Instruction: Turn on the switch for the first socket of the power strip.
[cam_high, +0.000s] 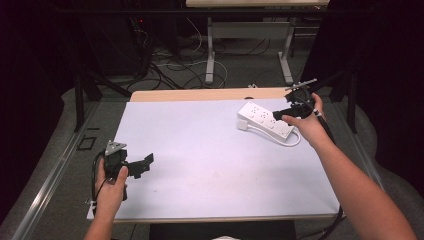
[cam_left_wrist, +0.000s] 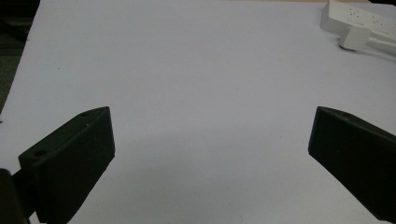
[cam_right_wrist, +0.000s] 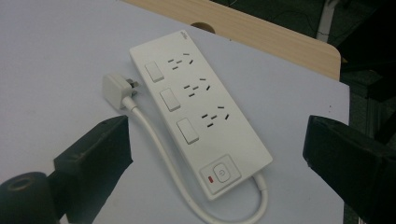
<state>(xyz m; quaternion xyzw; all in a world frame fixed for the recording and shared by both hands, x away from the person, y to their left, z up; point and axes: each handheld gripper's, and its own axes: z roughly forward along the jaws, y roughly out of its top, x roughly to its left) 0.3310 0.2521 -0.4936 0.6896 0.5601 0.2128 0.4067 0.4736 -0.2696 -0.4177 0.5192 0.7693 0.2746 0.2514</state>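
A white power strip (cam_high: 264, 119) lies flat on the white mat at the far right, with three switched sockets and a power button (cam_right_wrist: 220, 173). Its short white cable (cam_right_wrist: 158, 148) loops round to a white plug (cam_right_wrist: 116, 87) lying beside the strip. My right gripper (cam_high: 284, 106) hovers just above the strip's right end, open, and in the right gripper view (cam_right_wrist: 217, 135) its jaws stand wide on either side of the strip. At the near left, my left gripper (cam_high: 144, 165) is open over bare mat, holding nothing (cam_left_wrist: 211, 126). The strip (cam_left_wrist: 357, 21) is far off.
The white mat (cam_high: 210, 160) covers most of a wooden table (cam_high: 200, 94), whose bare edge shows at the back with a round cable hole. Beyond it are floor cables and the legs of another table (cam_high: 210, 55). Dark curtains stand on both sides.
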